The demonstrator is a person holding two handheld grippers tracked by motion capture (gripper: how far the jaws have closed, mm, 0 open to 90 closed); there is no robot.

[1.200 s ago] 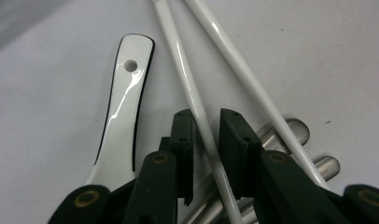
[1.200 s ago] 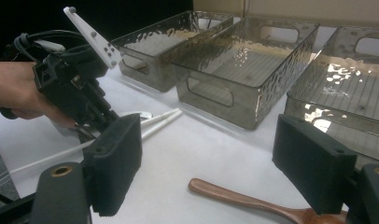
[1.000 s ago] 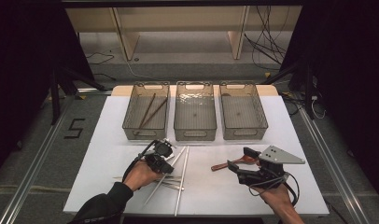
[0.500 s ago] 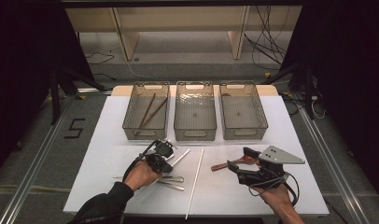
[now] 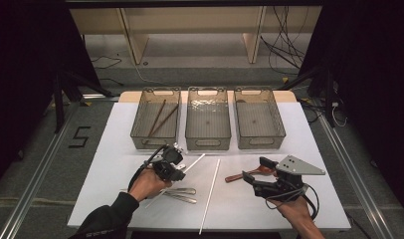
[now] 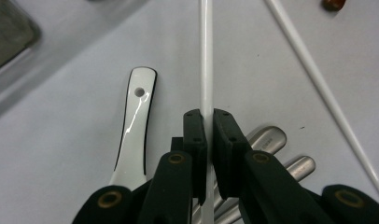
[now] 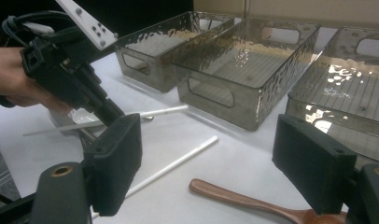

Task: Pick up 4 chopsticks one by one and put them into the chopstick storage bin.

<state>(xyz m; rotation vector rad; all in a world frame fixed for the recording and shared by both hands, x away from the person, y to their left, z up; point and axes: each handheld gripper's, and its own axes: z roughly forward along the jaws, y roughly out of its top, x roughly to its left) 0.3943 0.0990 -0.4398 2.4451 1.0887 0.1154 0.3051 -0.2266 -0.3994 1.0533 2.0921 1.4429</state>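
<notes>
1. Change: one white chopstick (image 5: pixel 210 194) has rolled clear of the cutlery pile in the last second; it now lies alone, lower centre of the high view, running near-vertical on the surface (image 5: pixel 319 199).
2. Left tongs (image 5: pixel 182 168) are closed narrow on the other white chopstick (image 6: pixel 206 56); in the left gripper view it runs straight up between the pads.
3. Under it: a white spoon handle (image 6: pixel 134 126) at left, two metal utensil handles (image 6: pixel 271 140) at right.
4. Right tongs (image 5: pixel 253 175) sit wide and empty, lower right, over a wooden spoon (image 7: pixel 243 200).
5. Three clear bins (image 5: pixel 207 119) across the upper middle; the left one holds two brown chopsticks (image 5: pixel 159 119).
6. My read: sorting by type. The pair got split, so the loose chopstick likely needs its own pick.
</notes>
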